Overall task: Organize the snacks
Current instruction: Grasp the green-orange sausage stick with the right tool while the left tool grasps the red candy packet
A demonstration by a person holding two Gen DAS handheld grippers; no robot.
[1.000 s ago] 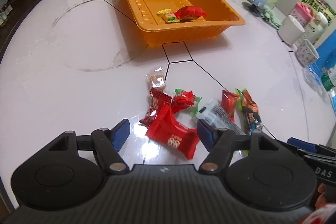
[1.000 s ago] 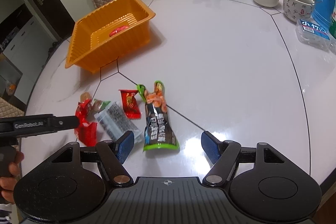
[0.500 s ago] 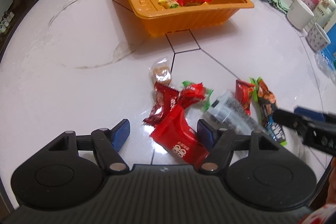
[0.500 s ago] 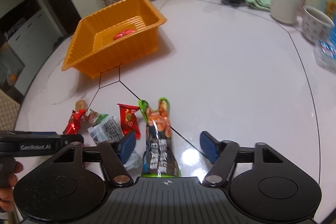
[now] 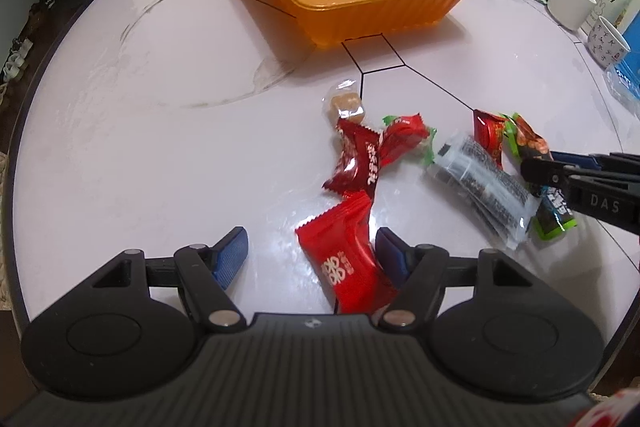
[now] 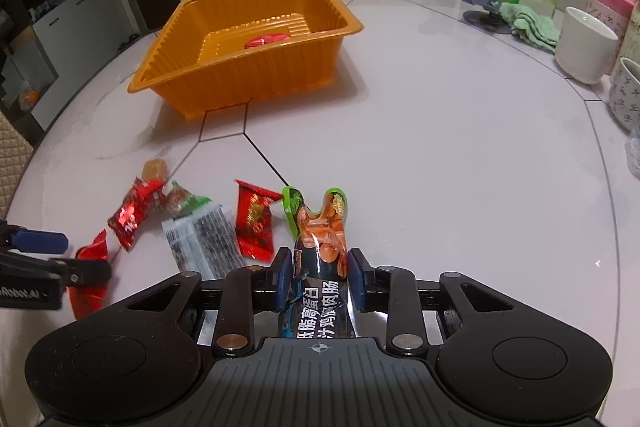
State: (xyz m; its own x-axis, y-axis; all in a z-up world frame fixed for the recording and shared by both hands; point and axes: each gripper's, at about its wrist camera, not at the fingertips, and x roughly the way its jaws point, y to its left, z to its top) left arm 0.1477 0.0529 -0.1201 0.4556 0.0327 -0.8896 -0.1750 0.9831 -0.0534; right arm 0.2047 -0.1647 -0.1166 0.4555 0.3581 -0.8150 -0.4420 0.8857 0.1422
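Our right gripper (image 6: pixel 319 277) was closed on the sausage packet (image 6: pixel 320 251). Our left gripper (image 5: pixel 310 255) was wide open around the red candy packet (image 5: pixel 347 259). Farther on the table (image 5: pixel 160 115) stood the orange tray (image 5: pixel 400 9), holding two candies.

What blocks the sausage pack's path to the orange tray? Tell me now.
Nothing visible does. The right gripper is shut on the sausage pack; only bare table lies between it and the orange tray, other snacks lying left.
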